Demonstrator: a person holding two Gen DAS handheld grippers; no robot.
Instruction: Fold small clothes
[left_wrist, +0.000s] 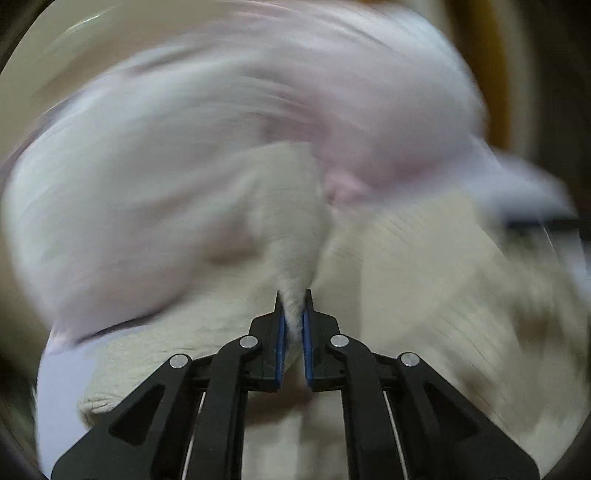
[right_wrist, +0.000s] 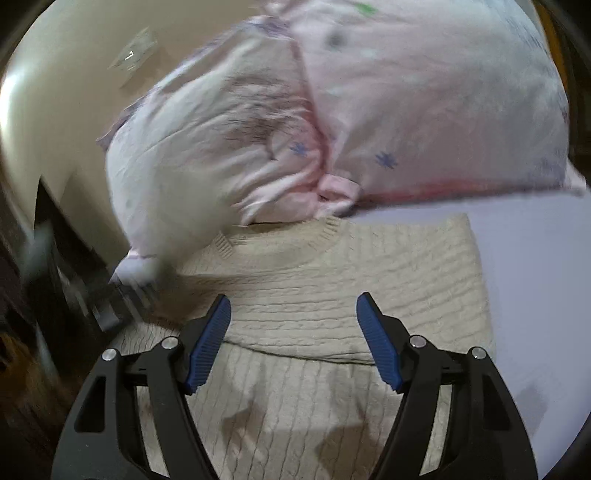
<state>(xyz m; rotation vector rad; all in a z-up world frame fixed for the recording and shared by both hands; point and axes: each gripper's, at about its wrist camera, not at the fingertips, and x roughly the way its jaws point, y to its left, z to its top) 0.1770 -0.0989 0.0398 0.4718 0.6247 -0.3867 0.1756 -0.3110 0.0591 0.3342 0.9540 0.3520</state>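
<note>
A cream knitted sweater (right_wrist: 332, 295) lies on a pale lilac surface (right_wrist: 535, 277), partly folded, with one layer lying over another. My right gripper (right_wrist: 293, 317) is open and empty just above it. My left gripper (left_wrist: 293, 314) is shut on a raised fold of the cream sweater (left_wrist: 291, 240), lifted off the surface. The left wrist view is heavily blurred. The left gripper also shows blurred at the sweater's left edge in the right wrist view (right_wrist: 122, 295).
A pink and white pillow with small blue prints (right_wrist: 332, 122) lies right behind the sweater, touching its far edge; it also shows in the left wrist view (left_wrist: 258, 110). A cream wall (right_wrist: 55, 92) is at the left, dark furniture (right_wrist: 29, 332) below it.
</note>
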